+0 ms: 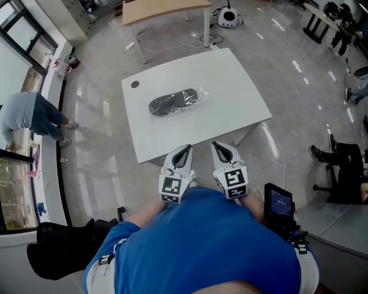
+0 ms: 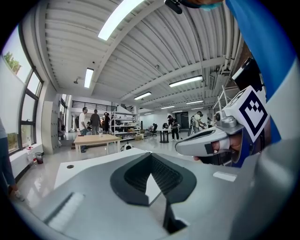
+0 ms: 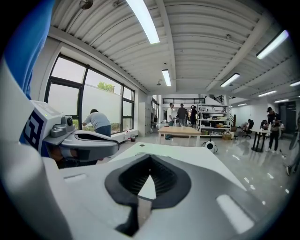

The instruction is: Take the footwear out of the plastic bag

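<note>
A dark shoe [image 1: 172, 104] lies sealed in a clear plastic bag [image 1: 198, 93] at the middle of the white table [image 1: 241, 97], seen in the head view. My left gripper [image 1: 184, 150] and right gripper [image 1: 220, 148] are held side by side over the table's near edge, well short of the bag. Both are shut with nothing between their pads. In the left gripper view my own jaws [image 2: 150, 157] meet in a point, and the right gripper [image 2: 206, 140] shows beside them. In the right gripper view the jaws [image 3: 149, 163] are likewise closed, with the left gripper [image 3: 89, 143] alongside. The bag is hidden in both gripper views.
A small dark cable hole [image 1: 134, 84] sits at the table's far left corner. Beyond stands a wooden table [image 1: 167, 8] with a white round device [image 1: 228, 17] on the floor. A person [image 1: 29, 115] bends by the window at left. Another sits at right [image 1: 345, 161].
</note>
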`<state>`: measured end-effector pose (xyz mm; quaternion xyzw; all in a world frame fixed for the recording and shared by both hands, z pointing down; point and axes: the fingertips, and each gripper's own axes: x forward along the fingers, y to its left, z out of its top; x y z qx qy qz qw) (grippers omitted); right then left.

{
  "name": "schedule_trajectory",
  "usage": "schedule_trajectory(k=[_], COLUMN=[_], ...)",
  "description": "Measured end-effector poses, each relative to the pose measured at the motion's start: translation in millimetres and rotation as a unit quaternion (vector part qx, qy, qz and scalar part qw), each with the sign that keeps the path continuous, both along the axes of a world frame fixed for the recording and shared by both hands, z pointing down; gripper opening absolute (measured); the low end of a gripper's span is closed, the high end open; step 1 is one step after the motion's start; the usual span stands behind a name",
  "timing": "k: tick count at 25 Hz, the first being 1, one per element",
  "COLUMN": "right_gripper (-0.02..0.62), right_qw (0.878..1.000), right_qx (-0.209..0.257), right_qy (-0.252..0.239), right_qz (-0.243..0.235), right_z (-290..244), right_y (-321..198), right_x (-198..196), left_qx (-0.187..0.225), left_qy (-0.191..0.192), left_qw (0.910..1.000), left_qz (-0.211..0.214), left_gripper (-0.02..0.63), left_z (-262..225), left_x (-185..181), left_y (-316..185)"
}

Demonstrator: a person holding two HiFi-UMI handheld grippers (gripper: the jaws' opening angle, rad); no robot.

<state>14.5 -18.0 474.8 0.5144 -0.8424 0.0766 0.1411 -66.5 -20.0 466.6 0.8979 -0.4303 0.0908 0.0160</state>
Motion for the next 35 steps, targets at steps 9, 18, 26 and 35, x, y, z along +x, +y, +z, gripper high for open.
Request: schedule_trajectory(k=[9,18,26,35], right_gripper=[0.003,0.003,0.003,0.003], right_qw=[1.0,0.999,0.996,0.989], right_qx=[-0.025,-0.046,-0.066,-0.113], right_qy=[0.004,0.001,-0.012,-0.008], right_qz=[-0.012,-0.028,-0.058,-0.091], right_z=[19,31,50,77], right_y=[-43,-91,-168,-200], right_x=[-43,-55,-36,-29], left_qx=[-0.018,-0.035,-0.052,-0.081], left_qy=[0.009,0.013,-0.012,-0.059], left_qw=[0.9997,0.9985,0.995,0.9862], left_qz=[-0.013,-0.041,-0.085,-0.132], left_gripper=[0.006,0.006,0.006,0.006], left_z=[20,34,52,72], left_x=[-45,-65,-56,-72], left_y=[-40,-80,-147,-168])
